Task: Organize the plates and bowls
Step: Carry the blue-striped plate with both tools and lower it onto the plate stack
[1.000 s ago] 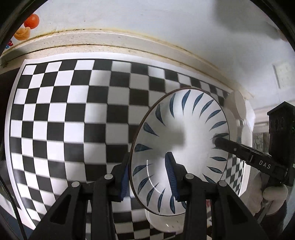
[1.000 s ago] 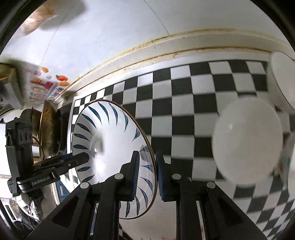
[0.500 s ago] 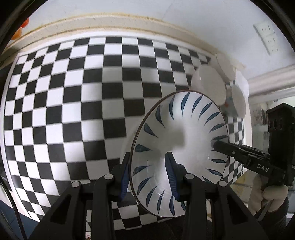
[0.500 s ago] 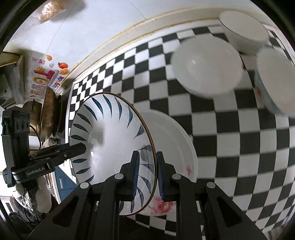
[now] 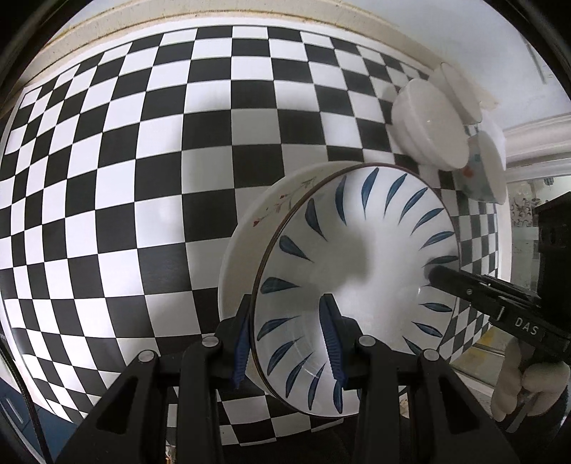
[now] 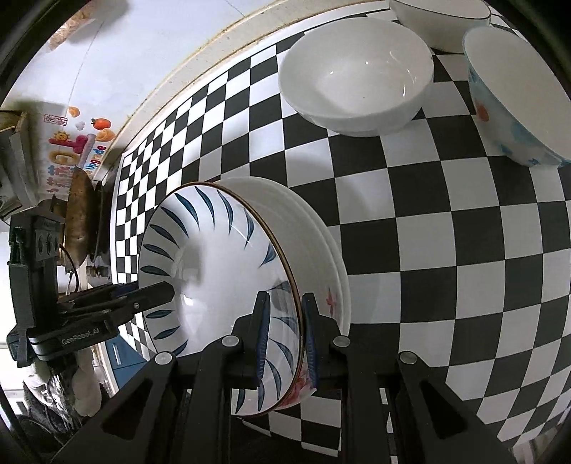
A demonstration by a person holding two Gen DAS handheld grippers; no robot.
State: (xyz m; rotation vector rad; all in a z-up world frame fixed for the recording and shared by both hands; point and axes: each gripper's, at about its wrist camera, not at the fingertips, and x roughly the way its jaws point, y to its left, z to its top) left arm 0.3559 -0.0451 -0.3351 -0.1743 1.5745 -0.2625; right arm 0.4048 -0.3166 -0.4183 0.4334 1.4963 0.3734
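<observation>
Both grippers hold one white plate with blue leaf marks, also in the right wrist view. My left gripper is shut on its near rim; my right gripper is shut on the opposite rim and shows at the right of the left view. The plate hangs just above a stack of white flowered plates, whose rim shows behind it. A plain white bowl stands beyond, with a flowered bowl and another white bowl next to it.
The checkered black-and-white mat covers the counter up to the wall ledge. A pan and stove parts stand at the mat's left end below wall stickers. The bowls cluster at the far right.
Both grippers have lowered the blue-leaf plate toward the counter, onto the stack of flowered plates. The bowls have come into closer view.
</observation>
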